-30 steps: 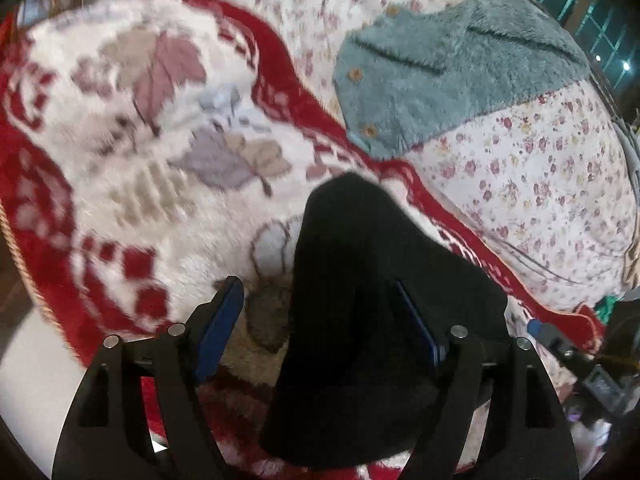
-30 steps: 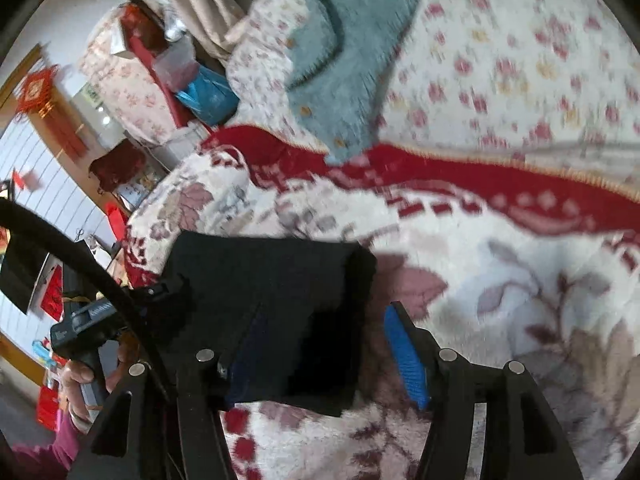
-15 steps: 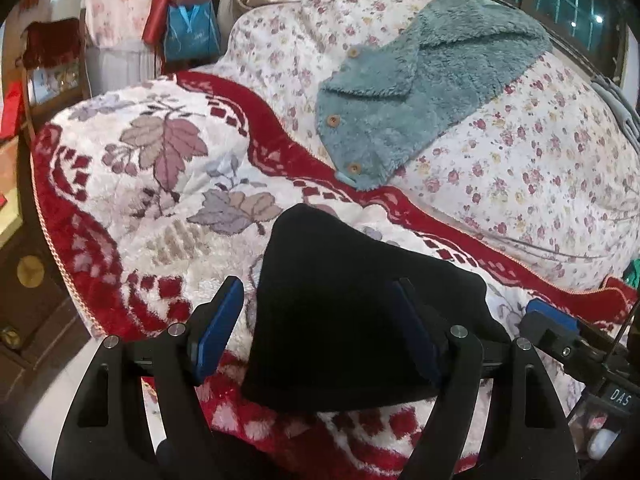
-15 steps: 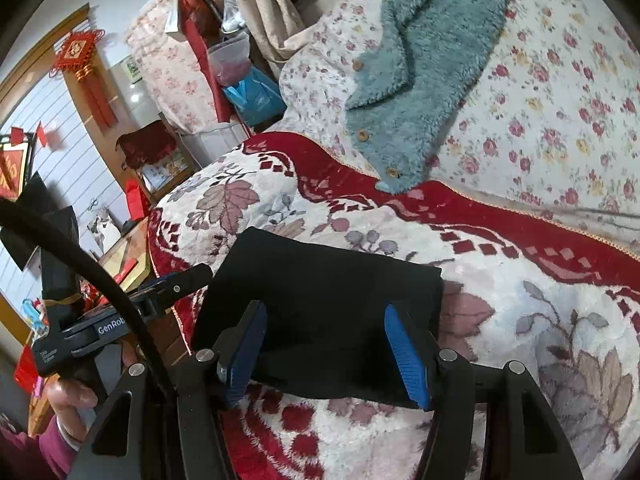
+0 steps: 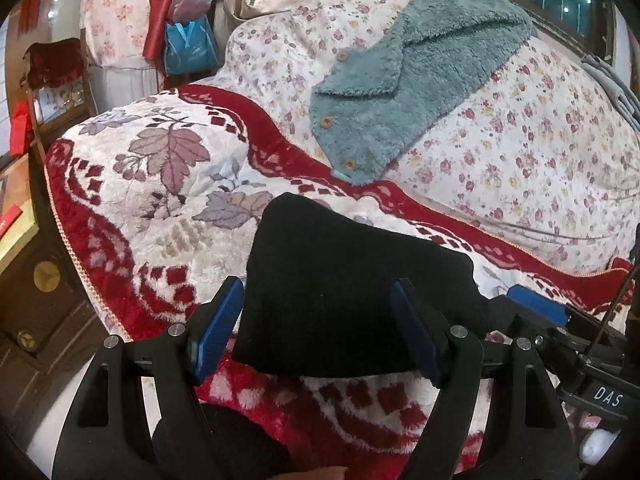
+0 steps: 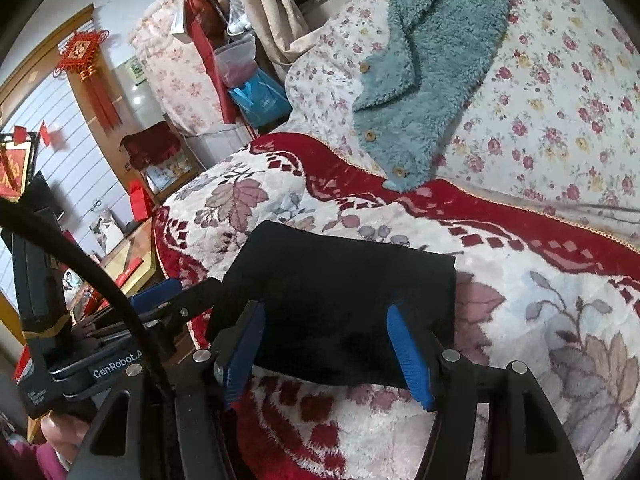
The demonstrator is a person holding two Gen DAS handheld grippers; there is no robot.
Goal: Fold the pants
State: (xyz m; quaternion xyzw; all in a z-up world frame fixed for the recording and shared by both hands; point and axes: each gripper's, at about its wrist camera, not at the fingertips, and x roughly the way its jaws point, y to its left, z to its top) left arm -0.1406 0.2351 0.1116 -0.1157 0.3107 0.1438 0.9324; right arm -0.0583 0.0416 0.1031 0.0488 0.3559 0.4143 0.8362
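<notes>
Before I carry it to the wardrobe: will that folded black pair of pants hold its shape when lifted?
Probably not: the black pants look soft and unstiffened, so the layers would likely sag. They sit on a plush blanket, so pushing may drag rather than slide them.

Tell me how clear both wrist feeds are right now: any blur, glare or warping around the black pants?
Left wrist view: sharp, no glare, strong fisheye bending at the edges; the black pants read as a flat dark mass, folds invisible. Right wrist view: equally sharp, dark corners, same featureless pants on the red leaf-patterned blanket.

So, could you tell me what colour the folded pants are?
Black pants, clearest in the right wrist view.
</notes>
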